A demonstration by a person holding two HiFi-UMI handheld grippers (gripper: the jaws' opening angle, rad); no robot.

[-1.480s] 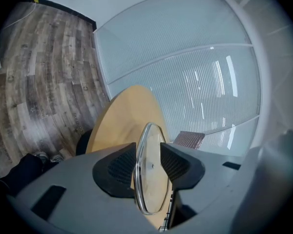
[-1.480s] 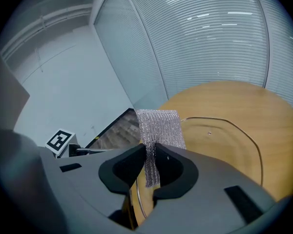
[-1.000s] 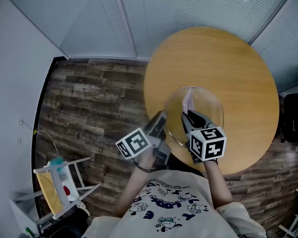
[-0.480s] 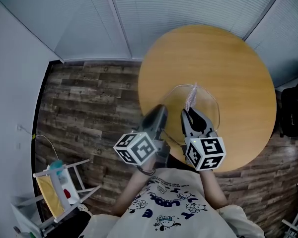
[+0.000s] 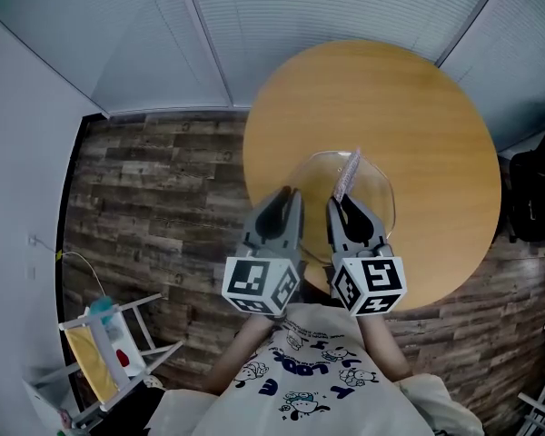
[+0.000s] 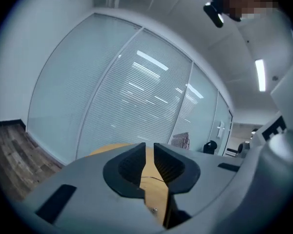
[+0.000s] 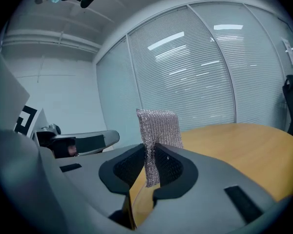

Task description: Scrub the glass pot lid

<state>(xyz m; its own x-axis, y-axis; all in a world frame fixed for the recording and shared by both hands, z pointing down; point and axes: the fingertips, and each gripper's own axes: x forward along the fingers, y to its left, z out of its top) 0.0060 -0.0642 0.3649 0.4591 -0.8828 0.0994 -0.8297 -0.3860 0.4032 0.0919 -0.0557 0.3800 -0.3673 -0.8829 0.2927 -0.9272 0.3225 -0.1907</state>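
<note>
1. Scrubbing is judged hardly begun. The pad [image 5: 348, 174] [image 7: 158, 128] is clamped upright in the jaws of the right gripper [image 5: 346, 205] [image 7: 150, 167], but no contact with the lid [image 5: 374, 198] can be confirmed.
2. The jaws of the left gripper [image 5: 283, 203] [image 6: 150, 162] are drawn nearly together, with only a slim gap left. Nothing is seen gripped there.
3. The lid is found on the table [image 5: 418, 116], just ahead of and under the right jaws and just beside the left jaws.
4. The lid is seen as clear and round. No dirt or suds can be made out.

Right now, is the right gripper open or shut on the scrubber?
Shut on it: the right gripper has its jaws pressed against both sides of the silvery mesh scrubber, which stands up between them.
</note>
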